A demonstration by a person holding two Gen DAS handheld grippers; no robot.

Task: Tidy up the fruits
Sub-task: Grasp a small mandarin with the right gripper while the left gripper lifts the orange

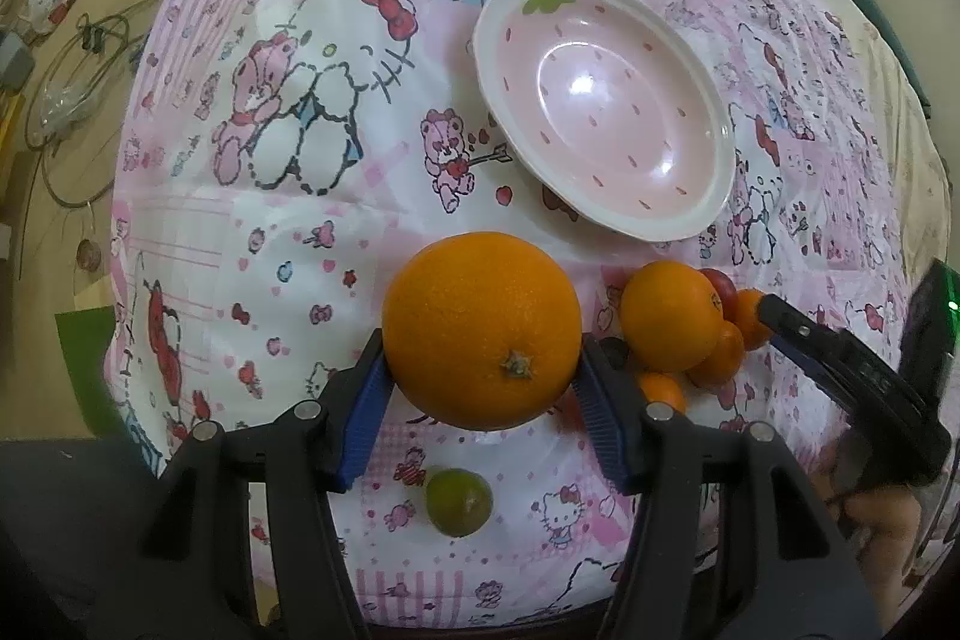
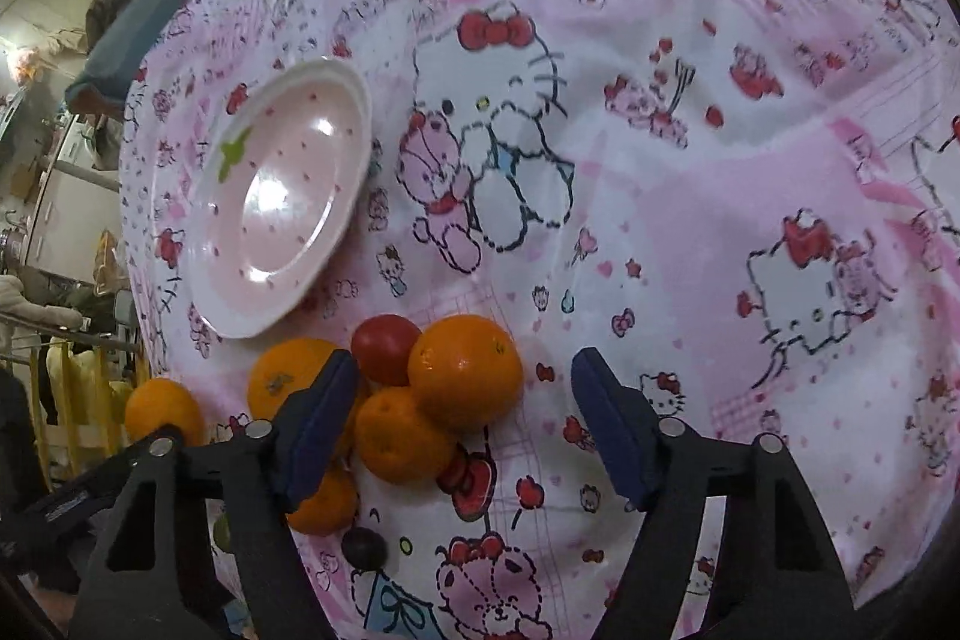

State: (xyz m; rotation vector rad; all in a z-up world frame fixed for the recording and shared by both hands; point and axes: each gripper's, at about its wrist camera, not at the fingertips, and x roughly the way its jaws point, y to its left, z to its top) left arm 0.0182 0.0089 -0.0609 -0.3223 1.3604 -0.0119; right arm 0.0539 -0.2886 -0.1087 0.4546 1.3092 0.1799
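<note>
My left gripper [image 1: 483,370] is shut on a large orange [image 1: 482,328] and holds it above the cloth, in front of the pink strawberry plate [image 1: 606,106]. A small green lime [image 1: 459,501] lies below it. A pile of small oranges [image 1: 669,322] with a red fruit [image 1: 720,287] lies to the right. My right gripper [image 2: 465,388] is open above that pile [image 2: 465,379]; its left finger covers part of one orange [image 2: 282,379]. The red fruit [image 2: 385,347] and a dark small fruit [image 2: 364,546] show there, with the plate [image 2: 273,196] to the upper left.
The table is covered with a pink cartoon-print cloth [image 1: 288,232]. The right gripper's body [image 1: 840,370] reaches in from the right in the left wrist view. Cables and clutter lie on the floor [image 1: 66,58] left of the table.
</note>
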